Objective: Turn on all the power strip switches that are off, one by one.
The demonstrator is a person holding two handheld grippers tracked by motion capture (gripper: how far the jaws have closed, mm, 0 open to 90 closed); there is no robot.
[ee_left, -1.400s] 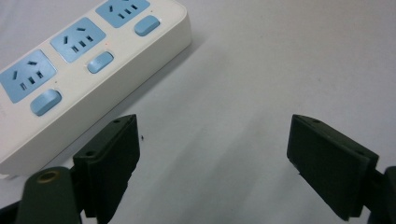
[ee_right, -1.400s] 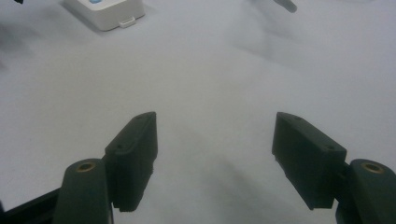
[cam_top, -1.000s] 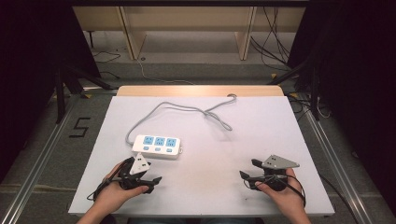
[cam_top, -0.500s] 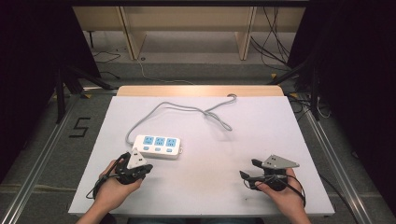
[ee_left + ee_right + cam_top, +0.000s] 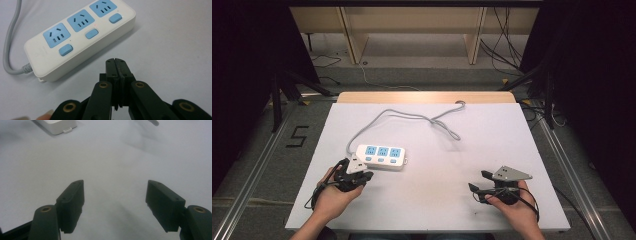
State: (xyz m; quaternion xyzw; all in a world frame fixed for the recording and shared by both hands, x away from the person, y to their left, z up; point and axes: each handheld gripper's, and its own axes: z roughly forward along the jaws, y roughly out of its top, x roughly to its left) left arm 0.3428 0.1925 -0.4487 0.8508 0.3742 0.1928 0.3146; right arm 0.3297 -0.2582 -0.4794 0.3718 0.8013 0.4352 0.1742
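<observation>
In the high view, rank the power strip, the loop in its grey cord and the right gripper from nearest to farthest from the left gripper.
From the left gripper:
1. Power strip, just beyond its tips, near left.
2. Right gripper, across the table's near edge.
3. Cord loop, far centre.

The white table (image 5: 432, 205) has a bare wooden strip (image 5: 426, 97) along its far edge. Behind it, pale wooden furniture legs (image 5: 352, 40) and a second pair (image 5: 475, 41) stand on the grey floor (image 5: 412, 75). Black cables (image 5: 499, 45) hang and trail on the floor at the far right, and a thin cable (image 5: 324, 61) lies on the floor at the far left. A black stand leg (image 5: 277, 95) rises left of the table, and another dark stand (image 5: 547, 85) rises to the right. On the floor to the left, a black figure 5 (image 5: 298, 136) is marked. Metal rails (image 5: 254, 175) run along the left side of the table, and a matching rail (image 5: 562, 160) runs along the right.
</observation>
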